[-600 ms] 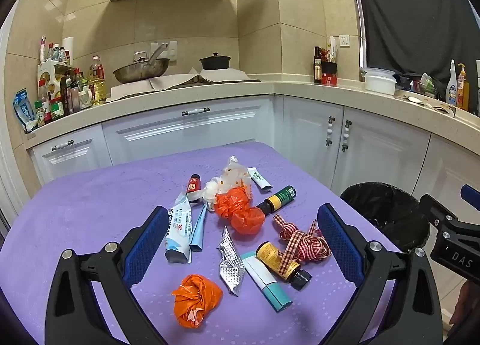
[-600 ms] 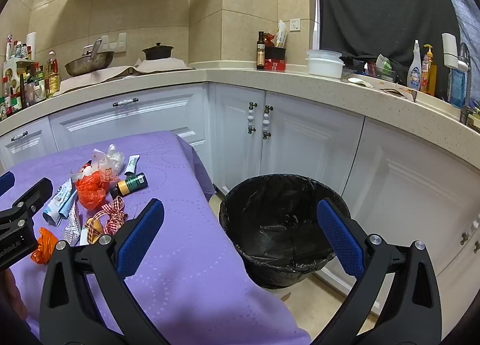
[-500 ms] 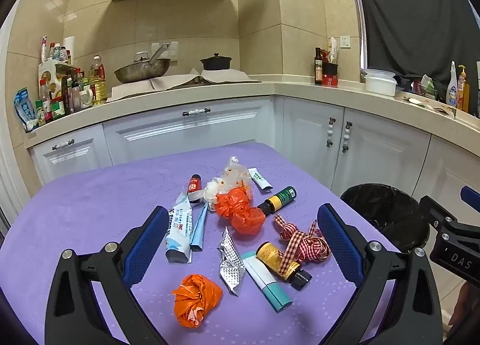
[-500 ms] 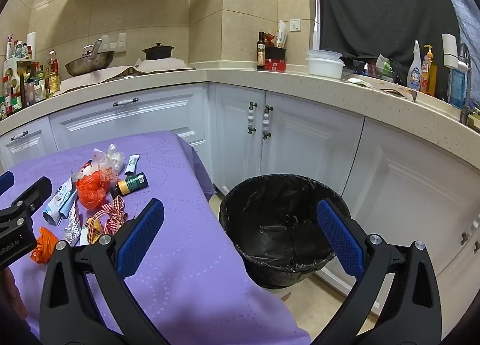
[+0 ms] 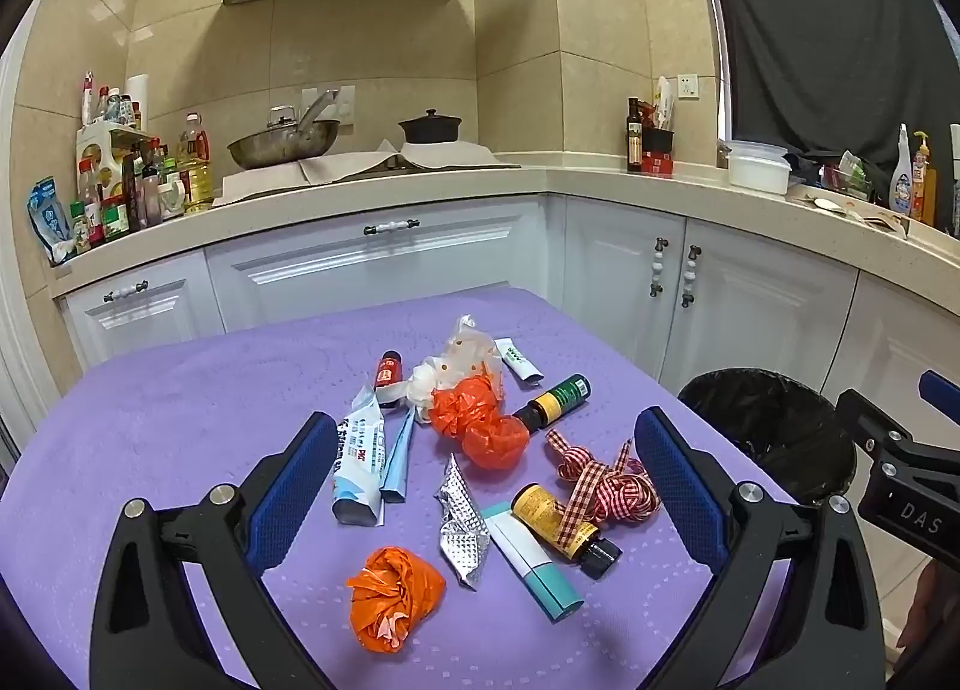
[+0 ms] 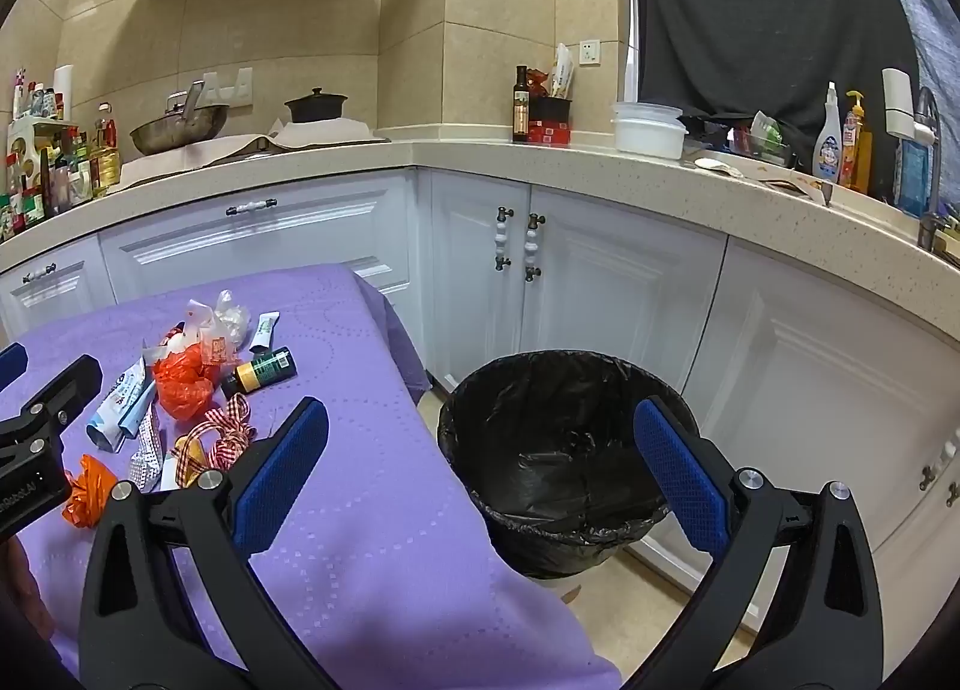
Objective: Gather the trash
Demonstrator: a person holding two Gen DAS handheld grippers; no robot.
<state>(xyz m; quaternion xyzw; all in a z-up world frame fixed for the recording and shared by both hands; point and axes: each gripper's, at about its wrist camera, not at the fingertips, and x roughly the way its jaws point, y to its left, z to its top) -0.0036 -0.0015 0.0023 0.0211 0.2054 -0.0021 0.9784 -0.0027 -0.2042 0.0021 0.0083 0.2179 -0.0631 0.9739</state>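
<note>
trash lot on purple cloth, bin alongside

left gripper (image 5: 486, 468): blue ribbed pads spread wide, holding nothing, hanging above the litter.

table (image 5: 180, 426): purple quilted cloth, soft, dotted stitching. items on it, left to right:
- white and blue tube (image 5: 359, 465), flattened, printed, lying flat.
- orange plastic wad (image 5: 393, 597), crinkled, knotted, nearest the left claw.
- foil blister sheet (image 5: 462, 522), silver, creased, thin.
- red-orange plastic bag (image 5: 480, 420), bunched, touching a clear speckled wrapper (image 5: 465, 354).
- white and teal tube (image 5: 531, 561), smooth, lying against a yellow-label bottle (image 5: 561, 522), round, dark cap.
- red check ribbon (image 5: 600, 480), looped over that bottle.
- green-label bottle (image 5: 555, 399), on its side.

trash bin (image 6: 558, 450): round, black liner, glossy and wrinkled, on the floor just beside the table's right edge.

right gripper (image 6: 480, 462): pads wide apart, empty, above the bin's mouth.

risks, as judged: the ribbon may drag its bottle along; round bottles may roll off the edge; thin foil may slip from the pads; a low pinch may gather cloth.
</note>
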